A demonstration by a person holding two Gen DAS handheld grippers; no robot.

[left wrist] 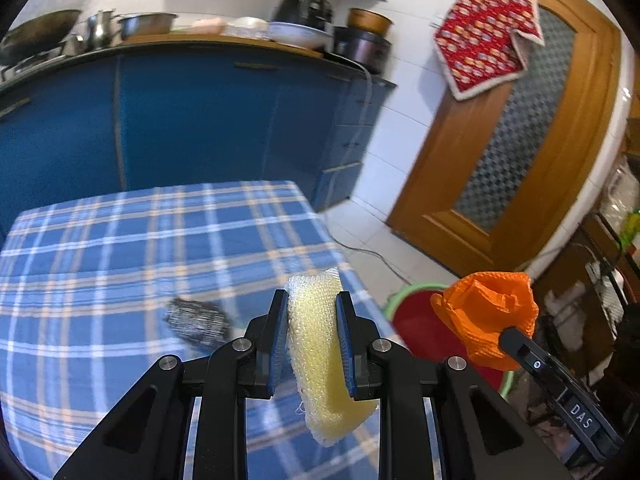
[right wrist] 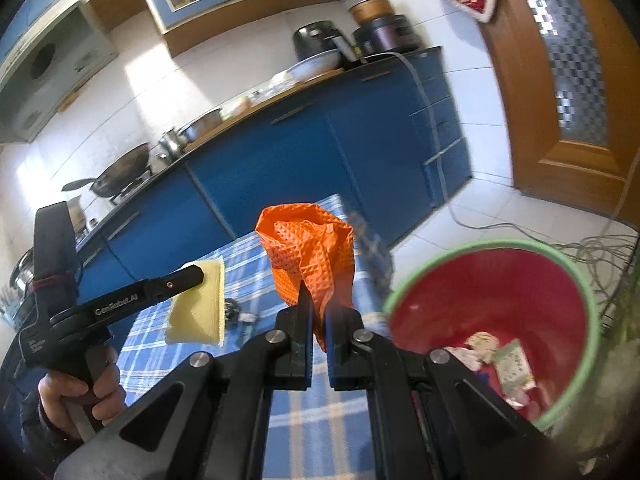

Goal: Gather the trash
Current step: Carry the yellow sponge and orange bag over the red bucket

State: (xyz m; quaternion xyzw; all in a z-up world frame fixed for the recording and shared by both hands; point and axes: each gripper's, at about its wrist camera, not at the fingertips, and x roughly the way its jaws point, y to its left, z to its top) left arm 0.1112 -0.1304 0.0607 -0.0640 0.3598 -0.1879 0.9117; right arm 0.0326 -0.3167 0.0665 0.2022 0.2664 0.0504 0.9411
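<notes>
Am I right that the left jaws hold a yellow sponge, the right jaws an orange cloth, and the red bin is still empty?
Not quite: the red bin already holds scraps, as the right wrist view shows. The yellow sponge and orange cloth are held as you say.

Both views are bright and evenly lit by soft daylight, with strong, saturated colour. In the right wrist view a pale sun patch falls across the wall tiles [right wrist: 148, 68], washing them out; the door glass [right wrist: 568, 52] glints with small white highlights. In the left wrist view the tiles [left wrist: 420, 8] carry a faint sheen. Fisheye bending curves the cabinets [left wrist: 192, 120] and door frame [left wrist: 576, 128], and black vignetting fills the corners. Motion blur smears the tablecloth [left wrist: 120, 248], a dark object [left wrist: 196, 322] on it and the counter [right wrist: 240, 104]. Shadows are weak.
</notes>
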